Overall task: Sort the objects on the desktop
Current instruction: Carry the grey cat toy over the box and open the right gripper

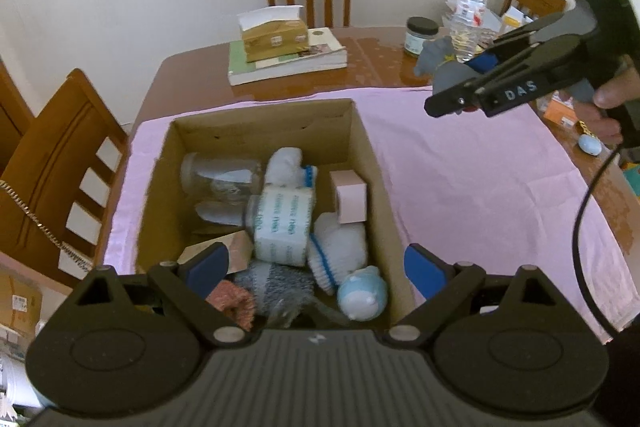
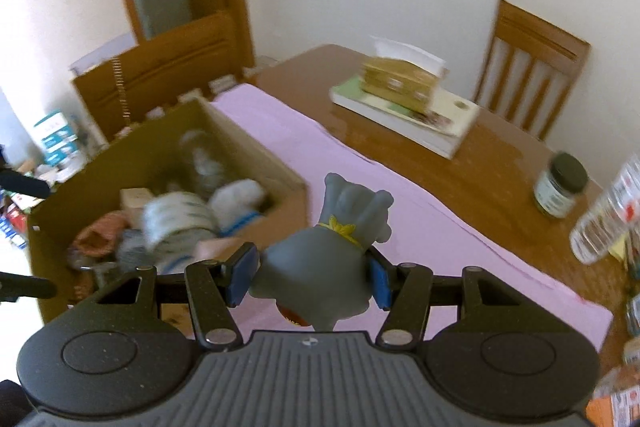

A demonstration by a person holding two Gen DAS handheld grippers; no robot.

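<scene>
The right claw (image 2: pixel 310 277) is clamped on a grey toy (image 2: pixel 324 259), its blue pads (image 2: pixel 242 277) pressing both flanks, held in the air above the pink cloth (image 2: pixel 420 227) beside the box (image 2: pixel 256 147). The left claw (image 1: pixel 316 267) stands wide apart and empty over the box's near end. To do this well, carry the toy clear above the cardboard rim, aim for a gap among the rolls and brushes, and release low so nothing bounces out onto the counter (image 2: pixel 500 155).
</scene>
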